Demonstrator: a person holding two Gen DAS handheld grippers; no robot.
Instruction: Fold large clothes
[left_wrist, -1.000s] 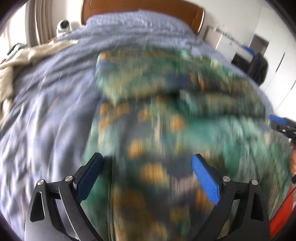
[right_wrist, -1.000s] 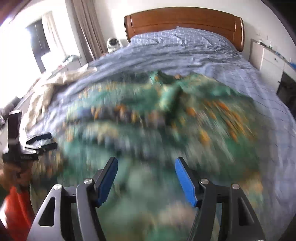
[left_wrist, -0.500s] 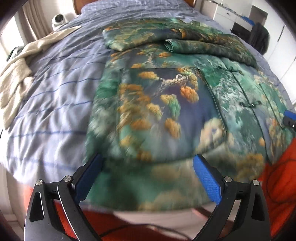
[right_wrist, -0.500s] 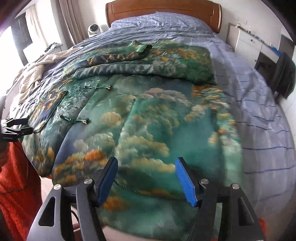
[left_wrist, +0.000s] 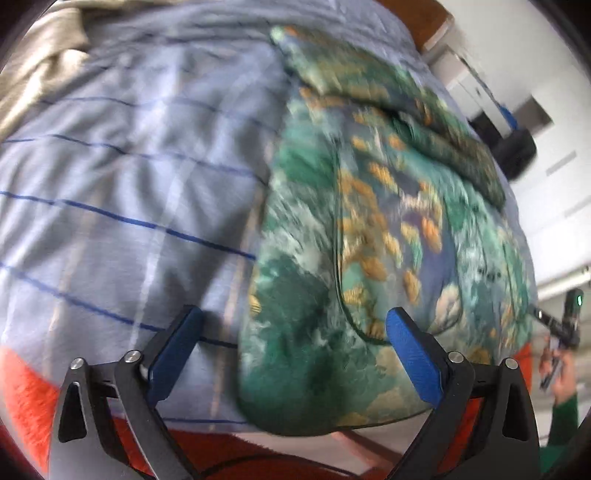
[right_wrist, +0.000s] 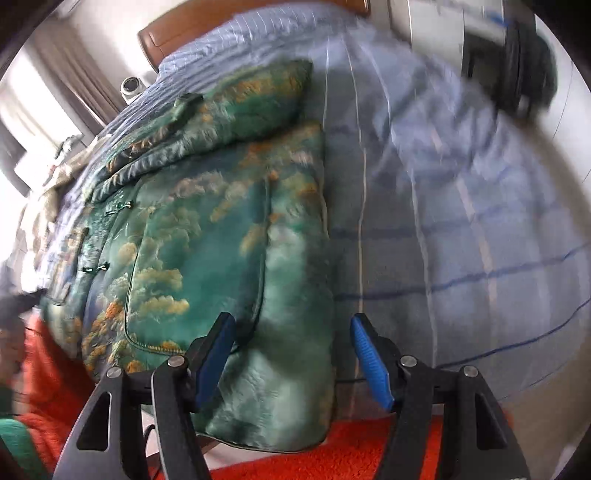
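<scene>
A large green padded jacket (left_wrist: 369, 240) with orange and white cloud print lies flat on the bed, its hem hanging over the foot edge. Its sleeves are folded across the top. My left gripper (left_wrist: 291, 343) is open and empty, just before the jacket's left hem corner. In the right wrist view the jacket (right_wrist: 207, 251) fills the left half. My right gripper (right_wrist: 291, 354) is open and empty, its jaws either side of the jacket's right hem corner, without touching it. The right gripper also shows at the left wrist view's right edge (left_wrist: 565, 325).
The bed has a light blue checked cover (left_wrist: 129, 192) and a wooden headboard (right_wrist: 207, 26). A beige garment (left_wrist: 40, 55) lies at the far left. An orange rug (right_wrist: 332, 454) lies below the bed's foot. White cabinets and a dark bag (right_wrist: 528, 81) stand to the right.
Both grippers have swung outward to the jacket's lower corners, the left one leftward and the right one rightward. Both stay open. The jacket lies as before.
</scene>
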